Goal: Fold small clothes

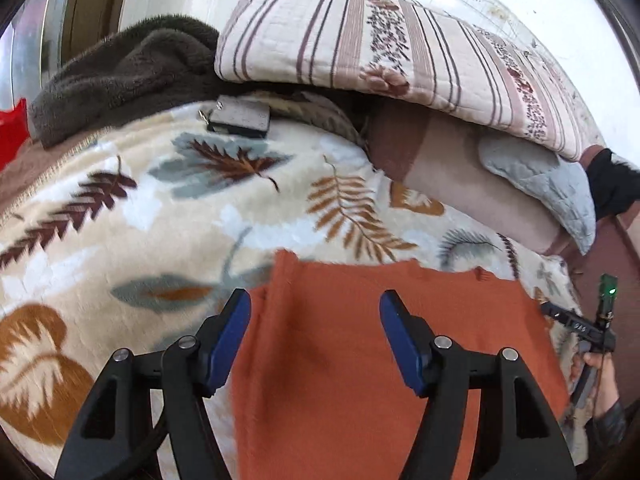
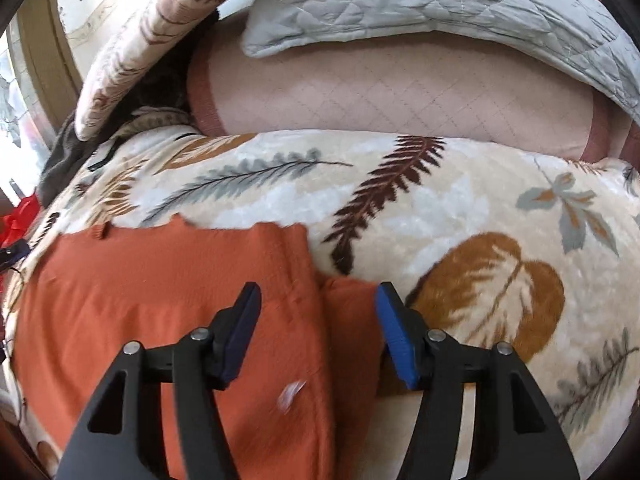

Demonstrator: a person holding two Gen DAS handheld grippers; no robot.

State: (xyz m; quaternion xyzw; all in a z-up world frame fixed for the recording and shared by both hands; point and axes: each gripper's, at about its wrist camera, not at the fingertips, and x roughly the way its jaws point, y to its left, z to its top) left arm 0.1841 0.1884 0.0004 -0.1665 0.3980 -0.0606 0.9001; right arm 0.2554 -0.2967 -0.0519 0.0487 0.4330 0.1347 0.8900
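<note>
An orange knit garment (image 1: 360,340) lies flat on a cream blanket with a leaf print (image 1: 140,220). In the left wrist view my left gripper (image 1: 315,304) is open and empty above the garment's left part. In the right wrist view the same garment (image 2: 160,300) shows a folded right edge with a narrow strip (image 2: 352,332) beside it. My right gripper (image 2: 318,296) is open and empty, its jaws standing to either side of that right edge. The right gripper's body and the hand on it show at the far right of the left wrist view (image 1: 588,332).
At the back lie a striped quilted cover (image 1: 380,48), a pink pillow (image 1: 460,184), a grey quilted cushion (image 1: 548,184) and a dark fleece (image 1: 120,72). A small grey box (image 1: 240,116) sits on the blanket. A red item (image 1: 12,132) is at the left edge.
</note>
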